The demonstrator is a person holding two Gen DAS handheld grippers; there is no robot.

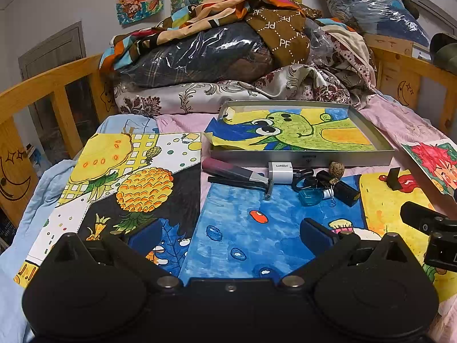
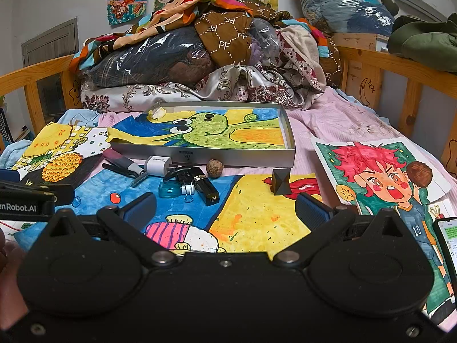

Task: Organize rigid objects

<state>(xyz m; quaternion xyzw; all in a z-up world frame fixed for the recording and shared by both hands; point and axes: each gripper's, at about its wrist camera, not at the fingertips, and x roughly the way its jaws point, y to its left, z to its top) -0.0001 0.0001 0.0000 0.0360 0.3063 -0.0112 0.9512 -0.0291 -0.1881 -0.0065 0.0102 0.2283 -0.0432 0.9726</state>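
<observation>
A shallow silver tray [image 1: 302, 157] [image 2: 200, 158] lined with a green cartoon drawing sits on the bed. In front of it lies a cluster of small objects: pliers with a maroon handle [image 1: 228, 173] [image 2: 120, 161], a white charger [image 1: 281, 171] [image 2: 158, 165], a walnut [image 1: 336, 169] [image 2: 214, 167], a blue clip [image 1: 310, 196] [image 2: 168, 191], a black lighter [image 1: 347, 191] [image 2: 210, 193] and a dark block [image 1: 393, 178] [image 2: 280, 183]. My left gripper [image 1: 231, 233] is open and empty, short of the cluster. My right gripper [image 2: 227, 207] is open and empty, near the block.
Coloured drawings [image 1: 137, 183] [image 2: 380, 171] cover the pink sheet. Piled bedding and bagged clothes [image 1: 214, 57] fill the far end. Wooden rails [image 1: 57, 85] [image 2: 405, 65] border the bed. A phone [image 2: 447, 245] lies at the right edge.
</observation>
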